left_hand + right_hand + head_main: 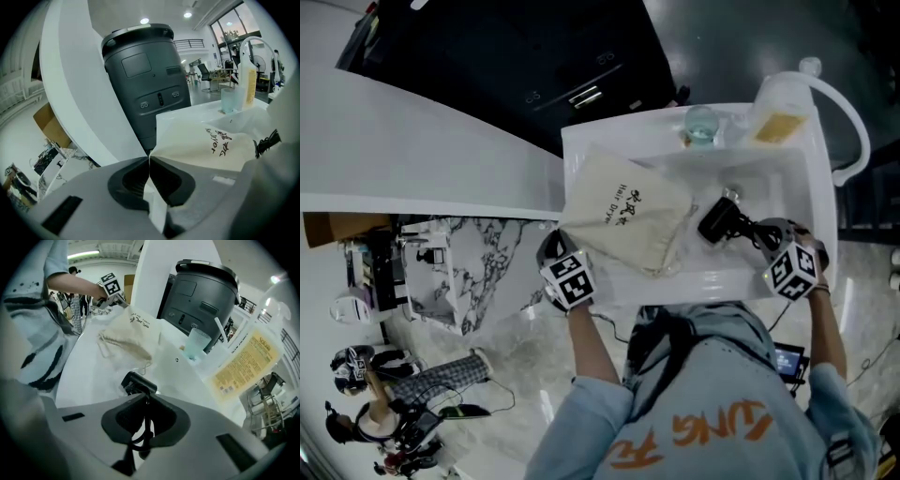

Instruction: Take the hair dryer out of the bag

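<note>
A cream drawstring bag (623, 211) with dark print lies across the left of a white basin (797, 178). A black hair dryer (717, 222) lies in the basin just right of the bag's mouth, outside the bag. Its black cord (757, 232) runs to my right gripper (772, 239), which is shut on it. In the right gripper view the cord (145, 427) passes between the closed jaws (147, 404), and the dryer (139, 383) sits just beyond. My left gripper (556, 242) is shut on the bag's near left corner, and cloth (211, 145) pokes out of its jaws (149, 161).
A clear glass (701, 125), a soap bottle with a yellow label (783, 112) and a white curved faucet (853, 117) stand along the basin's far rim. A dark grey machine (534, 56) stands behind the basin on the left. The marble floor lies below.
</note>
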{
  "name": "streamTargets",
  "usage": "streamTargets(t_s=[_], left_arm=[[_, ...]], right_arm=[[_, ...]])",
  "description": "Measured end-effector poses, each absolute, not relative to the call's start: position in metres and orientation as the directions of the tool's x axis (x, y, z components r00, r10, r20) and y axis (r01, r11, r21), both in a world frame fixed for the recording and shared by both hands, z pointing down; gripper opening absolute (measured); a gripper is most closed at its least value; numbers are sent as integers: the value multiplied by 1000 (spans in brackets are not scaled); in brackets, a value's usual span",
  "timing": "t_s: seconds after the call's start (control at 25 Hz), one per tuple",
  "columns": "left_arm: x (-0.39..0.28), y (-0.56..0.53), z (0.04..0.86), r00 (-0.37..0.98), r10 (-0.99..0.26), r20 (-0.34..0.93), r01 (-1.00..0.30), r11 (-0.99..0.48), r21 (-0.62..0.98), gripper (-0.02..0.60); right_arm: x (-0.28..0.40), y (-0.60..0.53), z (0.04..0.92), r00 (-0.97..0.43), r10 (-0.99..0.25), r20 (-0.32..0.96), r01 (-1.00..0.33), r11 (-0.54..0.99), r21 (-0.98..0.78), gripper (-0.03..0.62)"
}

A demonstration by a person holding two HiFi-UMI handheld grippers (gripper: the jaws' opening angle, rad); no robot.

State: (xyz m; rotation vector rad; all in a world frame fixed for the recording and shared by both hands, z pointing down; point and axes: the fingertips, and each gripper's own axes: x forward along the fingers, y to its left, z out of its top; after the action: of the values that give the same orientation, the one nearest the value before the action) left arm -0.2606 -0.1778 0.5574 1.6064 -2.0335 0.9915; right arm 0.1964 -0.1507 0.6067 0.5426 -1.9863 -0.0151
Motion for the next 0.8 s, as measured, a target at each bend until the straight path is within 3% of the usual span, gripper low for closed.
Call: streamTargets(t_s=[0.32,0.56,0.8], left_arm=[[-249,-176,568,-149,-688,710,-982,19,-188,18],[-236,-162,580,-69,-622,780,-969,-145,-202,164],[-225,-179,547,-43,-727,685,-979,-105,-173,163]], right_arm=[[226,-159,640,-286,-394,874,-514,832,208,31],[230,-175,639,-268,-471,840,-573,779,253,75],[213,-200,610,-336,-568,751,-662,709,241,54]])
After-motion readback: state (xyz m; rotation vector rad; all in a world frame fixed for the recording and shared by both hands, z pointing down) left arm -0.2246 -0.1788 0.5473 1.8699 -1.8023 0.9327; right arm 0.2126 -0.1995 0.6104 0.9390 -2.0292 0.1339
